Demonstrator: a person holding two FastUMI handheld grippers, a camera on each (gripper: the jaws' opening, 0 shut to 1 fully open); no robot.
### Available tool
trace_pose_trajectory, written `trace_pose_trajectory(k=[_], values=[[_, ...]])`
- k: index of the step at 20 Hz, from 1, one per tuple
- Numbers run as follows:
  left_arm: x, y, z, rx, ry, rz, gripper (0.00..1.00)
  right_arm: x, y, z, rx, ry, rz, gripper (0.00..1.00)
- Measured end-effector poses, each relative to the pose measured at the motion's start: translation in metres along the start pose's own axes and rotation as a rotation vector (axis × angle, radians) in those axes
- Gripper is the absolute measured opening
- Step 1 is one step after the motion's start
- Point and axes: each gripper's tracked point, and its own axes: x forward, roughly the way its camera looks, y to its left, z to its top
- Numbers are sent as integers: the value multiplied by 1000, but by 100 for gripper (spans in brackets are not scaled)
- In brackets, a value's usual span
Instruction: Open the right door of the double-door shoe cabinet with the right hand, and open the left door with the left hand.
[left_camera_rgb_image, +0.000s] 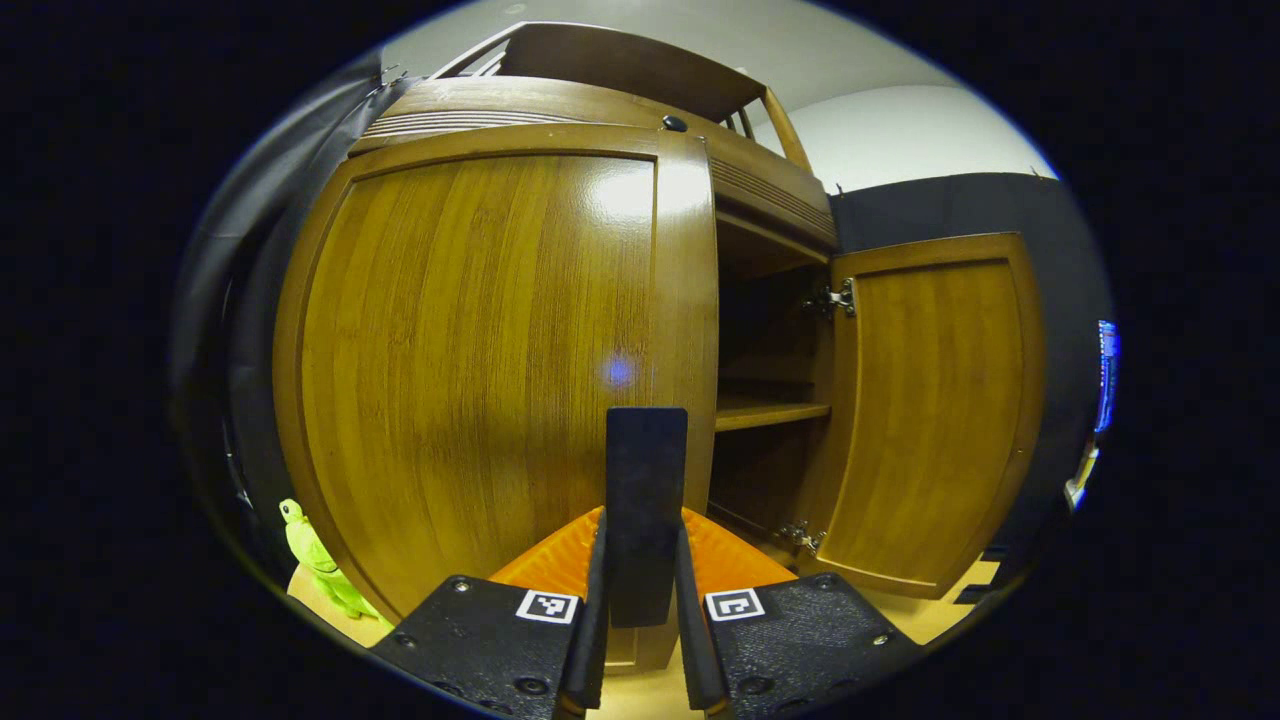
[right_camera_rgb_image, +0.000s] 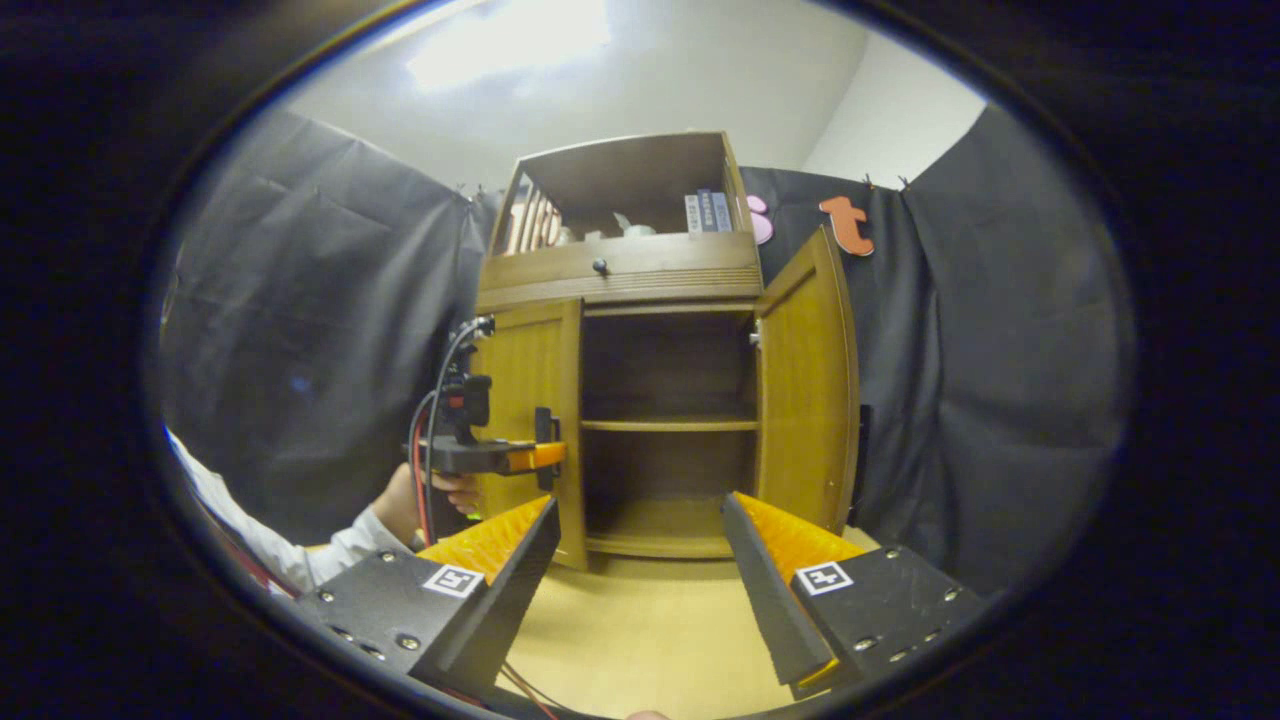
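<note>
Right gripper view: right gripper (right_camera_rgb_image: 640, 570) gapes, glossy brown wooden right door (right_camera_rgb_image: 805, 390) open ahead; left gripper (left_camera_rgb_image: 645, 600) clamps the black handle (left_camera_rgb_image: 645, 500) of the left door (left_camera_rgb_image: 480, 360), barely ajar.

Left gripper (left_camera_rgb_image: 642, 600): jaws closed on a dark upright handle, held level at mid height.
Right gripper (right_camera_rgb_image: 640, 560): jaws spread wide, gripping nothing, aimed forward.
Hand (right_camera_rgb_image: 440, 500): wrapped around the left gripper's grip from below, white sleeve (right_camera_rgb_image: 300, 560) trailing behind it.
</note>
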Motion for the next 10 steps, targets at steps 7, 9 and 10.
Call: trace_pose_trajectory(k=[7, 9, 10], values=[[-67, 5, 2, 12, 37, -62, 33, -17, -18, 18, 115, 22, -74, 98], [-84, 10, 2, -9, 38, -63, 33, -16, -49, 14, 151, 73, -222, 96], [-93, 13, 4, -22, 32, -59, 33, -17, -62, 7, 159, 110, -296, 98]])
